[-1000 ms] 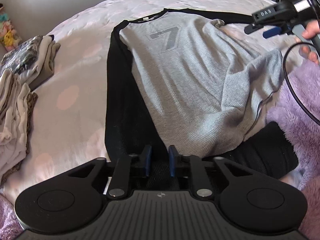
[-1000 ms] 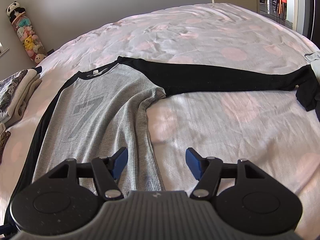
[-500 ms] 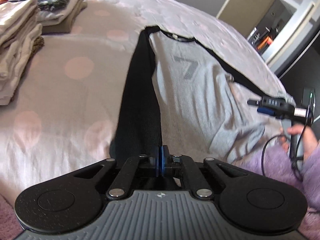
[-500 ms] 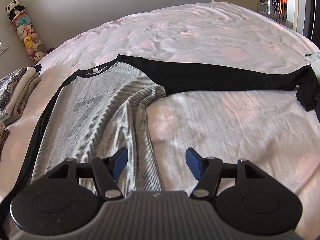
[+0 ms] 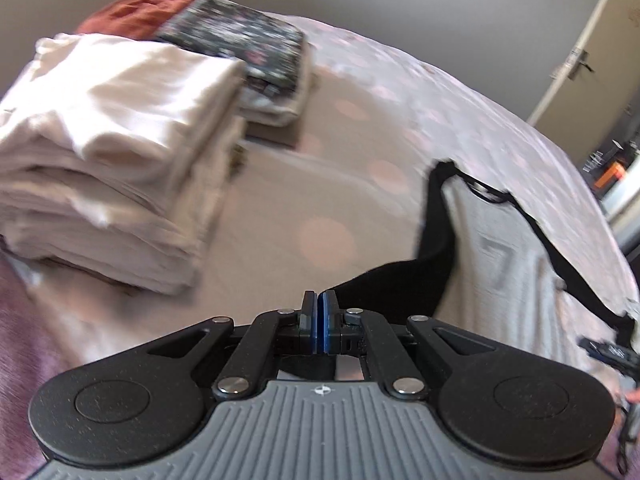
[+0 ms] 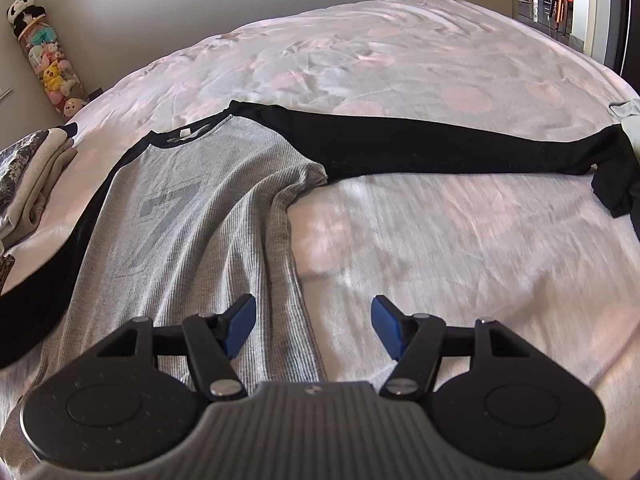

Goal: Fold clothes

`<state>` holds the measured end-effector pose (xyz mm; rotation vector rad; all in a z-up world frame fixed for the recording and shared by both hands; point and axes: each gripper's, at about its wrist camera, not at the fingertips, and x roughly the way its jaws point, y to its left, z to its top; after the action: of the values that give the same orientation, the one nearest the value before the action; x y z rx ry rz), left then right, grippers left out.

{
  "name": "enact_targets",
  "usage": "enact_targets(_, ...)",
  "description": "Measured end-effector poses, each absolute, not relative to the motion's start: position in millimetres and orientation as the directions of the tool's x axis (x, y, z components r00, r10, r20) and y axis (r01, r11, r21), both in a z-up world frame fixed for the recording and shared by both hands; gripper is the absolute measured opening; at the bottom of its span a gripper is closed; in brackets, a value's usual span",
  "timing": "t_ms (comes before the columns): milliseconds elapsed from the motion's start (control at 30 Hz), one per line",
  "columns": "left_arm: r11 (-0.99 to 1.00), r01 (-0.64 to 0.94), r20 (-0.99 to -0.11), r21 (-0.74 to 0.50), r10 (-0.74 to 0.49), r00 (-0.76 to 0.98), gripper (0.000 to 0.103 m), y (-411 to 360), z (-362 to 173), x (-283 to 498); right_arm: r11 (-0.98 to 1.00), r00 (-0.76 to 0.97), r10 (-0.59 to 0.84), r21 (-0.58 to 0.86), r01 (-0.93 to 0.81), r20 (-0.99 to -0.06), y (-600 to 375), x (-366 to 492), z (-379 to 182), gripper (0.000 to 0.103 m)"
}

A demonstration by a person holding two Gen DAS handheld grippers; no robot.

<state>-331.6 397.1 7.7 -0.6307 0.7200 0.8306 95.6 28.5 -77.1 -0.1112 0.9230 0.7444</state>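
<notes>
A grey long-sleeved shirt with a "7" on its chest and black sleeves lies flat on the bed. Its right black sleeve stretches straight out to the right. My left gripper is shut on the end of the left black sleeve, which runs taut from the blue pads back to the shoulder. The same sleeve trails off the lower left of the right wrist view. My right gripper hovers open over the shirt's lower right edge, with nothing between its fingers.
A tall stack of folded pale clothes stands to the left of the left gripper. Behind it lie a folded floral piece and a red garment. The bed cover is pale with pink dots. A tube of plush toys leans on the wall.
The left gripper closed on the black sleeve, then rolled and swung left toward the folded stack, pulling the sleeve out sideways. The right gripper has not moved.
</notes>
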Motion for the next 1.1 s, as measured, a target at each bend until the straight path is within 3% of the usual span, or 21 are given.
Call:
enact_targets(300,0.385,-0.919,-0.715,0.090,0.667,0.209,0.001,453,6,-321,0.756,0.370,0.524,0.218,-0.618,-0.768,30,98,-80,0.067)
enact_targets(533,0.378,-0.920,-0.707,0.103,0.678,0.200,0.003,447,-12,-308,0.758,0.355,0.519,0.227,-0.611,-0.777,31,101,-84,0.067)
enact_targets(700,0.401,-0.910,-0.680,0.105,0.696,0.229,0.024,415,-15,-297,0.757,0.341,0.518,0.235,-0.610,-0.784,32,102,-85,0.067)
enact_targets(833,0.468,-0.882,-0.708,0.052,0.640,0.298,0.029,385,-23,-286,0.759,0.334,0.506,0.226,-0.611,-0.795,35,103,-87,0.067)
enact_targets(967,0.555,-0.829,-0.760,-0.069,0.509,0.404,0.040,356,-34,-277,0.760,0.337,0.502,0.222,-0.610,-0.796,34,103,-86,0.067)
enact_targets(1100,0.632,-0.755,-0.789,-0.174,0.370,0.491,0.042,330,-47,-271,0.762,0.329,0.504,0.232,-0.604,-0.799,32,104,-84,0.067)
